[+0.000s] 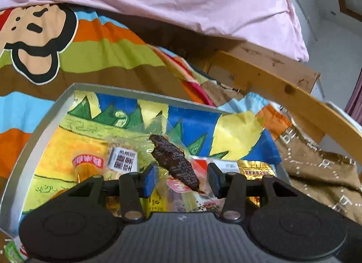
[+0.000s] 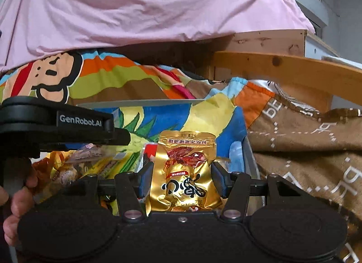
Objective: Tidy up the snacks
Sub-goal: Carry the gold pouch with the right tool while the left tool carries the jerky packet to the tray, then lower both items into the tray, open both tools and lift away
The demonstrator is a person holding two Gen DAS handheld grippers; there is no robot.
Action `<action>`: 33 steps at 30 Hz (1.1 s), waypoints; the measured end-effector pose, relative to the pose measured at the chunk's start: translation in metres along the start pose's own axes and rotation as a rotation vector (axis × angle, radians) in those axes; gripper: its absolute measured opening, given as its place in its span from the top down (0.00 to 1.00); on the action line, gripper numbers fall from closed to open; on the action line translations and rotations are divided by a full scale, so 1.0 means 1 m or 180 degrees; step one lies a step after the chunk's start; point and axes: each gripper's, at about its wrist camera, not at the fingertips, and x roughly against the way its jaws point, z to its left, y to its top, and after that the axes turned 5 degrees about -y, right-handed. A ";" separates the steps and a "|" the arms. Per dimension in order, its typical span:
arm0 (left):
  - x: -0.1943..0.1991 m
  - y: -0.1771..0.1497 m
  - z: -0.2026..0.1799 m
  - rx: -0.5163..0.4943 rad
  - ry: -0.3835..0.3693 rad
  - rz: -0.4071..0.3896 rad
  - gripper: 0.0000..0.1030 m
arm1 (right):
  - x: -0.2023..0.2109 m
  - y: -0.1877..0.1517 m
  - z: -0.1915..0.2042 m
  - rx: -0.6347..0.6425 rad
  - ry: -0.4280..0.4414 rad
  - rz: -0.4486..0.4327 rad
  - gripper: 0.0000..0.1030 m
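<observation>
Two grippers are working over one grey tray (image 1: 48, 113) that is sitting on a cartoon-print bedspread (image 1: 95, 54); the tray's floor is showing a bright blue, yellow and green picture, and loose snack packets are lying along its near side. In the left wrist view, the left gripper (image 1: 182, 180) is holding a clear-wrapped dark snack (image 1: 174, 161) between its blue pads (image 1: 149, 180); the jaws are standing at a narrow-to-middling gap, and the dark piece is slanting from upper left to lower right above the tray; whether both pads are pressing the clear wrapper is hard to tell. A yellow packet with a red label (image 1: 87, 165) is lying to its left, with a barcode label (image 1: 123, 161) just beside it. In the right wrist view, a person's hand (image 2: 15, 197) is gripping the left tool at the left edge; the right gripper (image 2: 182, 180) is clamping a gold packet (image 2: 184, 172) by its two sides, upright, over the tray's right end. A brown patterned blanket (image 2: 312, 149) is lying to the right of the tray; a pink sheet (image 2: 147, 7) is bulging behind.
</observation>
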 end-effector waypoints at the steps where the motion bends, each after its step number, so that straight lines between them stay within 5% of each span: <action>1: -0.002 -0.001 0.001 0.0011 0.0013 0.0031 0.50 | -0.001 -0.001 0.001 0.0022 -0.0013 0.0002 0.45; 8: -0.006 -0.005 0.003 0.0085 0.0052 0.0119 0.48 | -0.002 -0.005 0.004 0.0071 -0.0058 -0.0011 0.41; 20: 0.007 0.002 0.009 0.0499 -0.0049 0.0098 0.23 | 0.004 -0.004 0.000 0.0014 -0.0024 -0.0031 0.23; 33: 0.101 0.035 -0.005 0.0471 0.0082 -0.0274 0.09 | 0.067 0.040 -0.027 -0.0368 -0.0060 -0.0282 0.08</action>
